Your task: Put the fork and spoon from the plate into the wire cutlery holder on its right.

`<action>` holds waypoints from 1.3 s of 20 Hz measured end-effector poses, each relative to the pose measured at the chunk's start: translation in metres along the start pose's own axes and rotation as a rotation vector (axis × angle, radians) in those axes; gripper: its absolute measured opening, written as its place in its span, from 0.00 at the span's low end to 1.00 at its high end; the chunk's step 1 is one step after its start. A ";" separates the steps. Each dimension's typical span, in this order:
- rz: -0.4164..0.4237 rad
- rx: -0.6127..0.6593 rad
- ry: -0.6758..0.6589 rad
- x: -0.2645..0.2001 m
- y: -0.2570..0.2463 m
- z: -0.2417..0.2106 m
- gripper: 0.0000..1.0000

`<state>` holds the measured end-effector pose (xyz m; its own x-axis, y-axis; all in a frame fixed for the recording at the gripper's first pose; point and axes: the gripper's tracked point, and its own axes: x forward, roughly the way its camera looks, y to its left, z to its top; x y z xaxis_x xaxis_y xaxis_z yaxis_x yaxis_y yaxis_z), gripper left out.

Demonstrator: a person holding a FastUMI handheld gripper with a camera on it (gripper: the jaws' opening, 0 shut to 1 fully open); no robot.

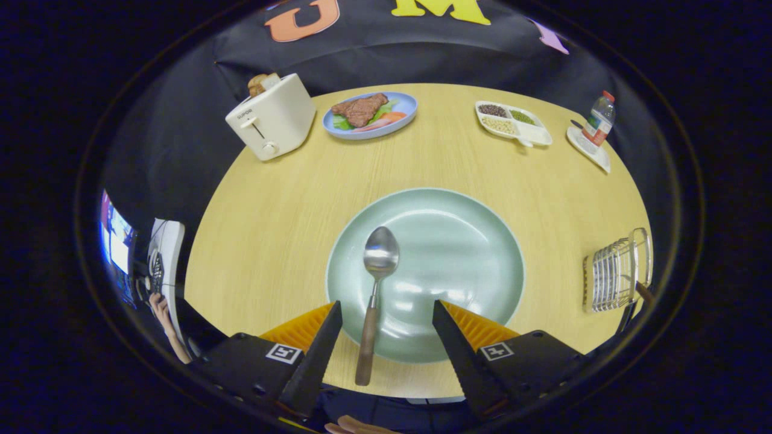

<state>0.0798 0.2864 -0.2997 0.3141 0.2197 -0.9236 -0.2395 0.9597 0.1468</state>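
1. Gripper view, counter [271, 241], far left edge: toaster [272, 117] holding bread.
2. Far edge, just right of the toaster: blue plate of food [371, 114].
3. Near edge, centre: green plate [458, 241]; spoon [375, 289] lying on its left part, bowl pointing away, wooden handle overhanging the rim toward the near edge.
4. Claw [386, 337]: released, fingers spread, handle between them untouched.
5. Far right: divided dish [512, 123], bottle [600, 120].
6. Right edge, apart from the green plate: wire cutlery holder [615, 271].
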 end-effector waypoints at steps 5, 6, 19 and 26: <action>-0.042 0.028 0.026 0.016 -0.003 -0.006 0.72; -0.049 0.025 0.027 0.018 -0.004 -0.006 0.67; -0.066 -0.017 0.084 0.031 0.004 -0.021 0.01; -0.057 -0.042 0.022 -0.003 -0.005 -0.011 0.01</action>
<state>0.0702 0.2789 -0.3011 0.3085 0.1604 -0.9376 -0.2598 0.9624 0.0792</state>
